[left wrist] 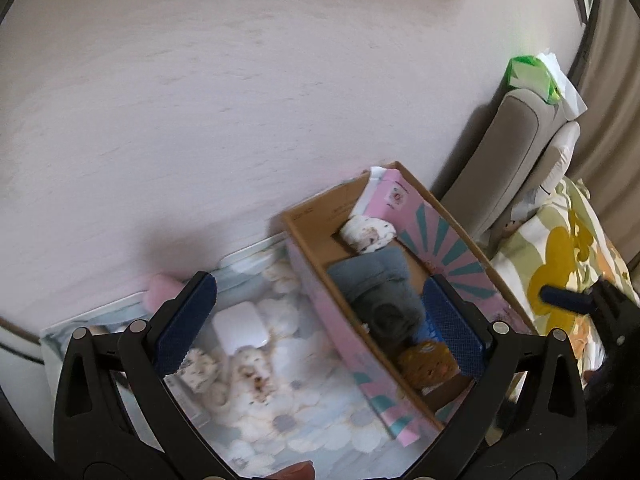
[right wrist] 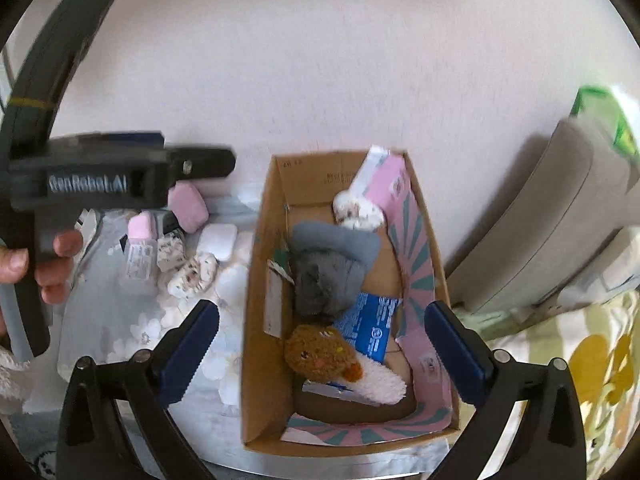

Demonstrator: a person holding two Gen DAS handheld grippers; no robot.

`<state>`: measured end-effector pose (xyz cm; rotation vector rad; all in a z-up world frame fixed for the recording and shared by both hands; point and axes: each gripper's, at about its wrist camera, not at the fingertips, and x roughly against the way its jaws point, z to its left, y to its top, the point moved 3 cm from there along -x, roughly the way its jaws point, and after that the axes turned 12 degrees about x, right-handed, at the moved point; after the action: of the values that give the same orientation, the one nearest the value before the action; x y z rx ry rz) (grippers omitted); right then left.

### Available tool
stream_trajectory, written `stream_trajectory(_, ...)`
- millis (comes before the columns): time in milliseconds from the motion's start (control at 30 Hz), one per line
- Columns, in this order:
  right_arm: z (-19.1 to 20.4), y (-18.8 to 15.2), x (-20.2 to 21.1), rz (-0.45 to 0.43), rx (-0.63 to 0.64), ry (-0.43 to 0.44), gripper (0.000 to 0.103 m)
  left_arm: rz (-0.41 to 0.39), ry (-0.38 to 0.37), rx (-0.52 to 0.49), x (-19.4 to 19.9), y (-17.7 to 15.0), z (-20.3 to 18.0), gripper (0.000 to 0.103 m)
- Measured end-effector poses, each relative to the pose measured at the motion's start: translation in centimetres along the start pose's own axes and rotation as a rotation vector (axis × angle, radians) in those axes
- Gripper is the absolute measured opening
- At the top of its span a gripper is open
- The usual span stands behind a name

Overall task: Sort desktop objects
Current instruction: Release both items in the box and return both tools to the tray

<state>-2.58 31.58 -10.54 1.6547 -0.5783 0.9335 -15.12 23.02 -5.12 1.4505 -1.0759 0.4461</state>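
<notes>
- We read "GenRobot.AI" on the left gripper (right wrist: 120, 184), held over the flowered mat (right wrist: 104, 312); its jaws gape, holding nothing.
- Our right gripper (right wrist: 320, 356) is spread wide over the cardboard box (right wrist: 256, 288).
- Inside lie a grey cloth (right wrist: 332, 264), a brown plush (right wrist: 320, 354) and a blue packet (right wrist: 370, 330), its print unreadable.
- Spotted socks (right wrist: 192, 274) and a white case (right wrist: 218, 242) rest on the mat.
</notes>
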Motion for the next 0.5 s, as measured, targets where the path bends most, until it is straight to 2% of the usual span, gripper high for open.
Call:
stream_trajectory(133, 0.9, 1.5, 3.0, -0.115, 0.004, -0.036, 0.103, -0.038, 0.024, -0.007, 2.6, -0.6, 1.5, 0.103)
stream_trajectory(333, 2.3, 3.6, 4.1, -0.152, 0.017, -0.064, 0.102, -0.071, 0.04, 0.034, 6.2, -1.6, 4.5, 0.103)
stream_trajectory(500, 4.5, 5.3, 4.1, -0.171, 0.053, -0.031, 0.102, -0.105, 0.086, 0.074, 8.8, -2.5, 7.8, 0.103)
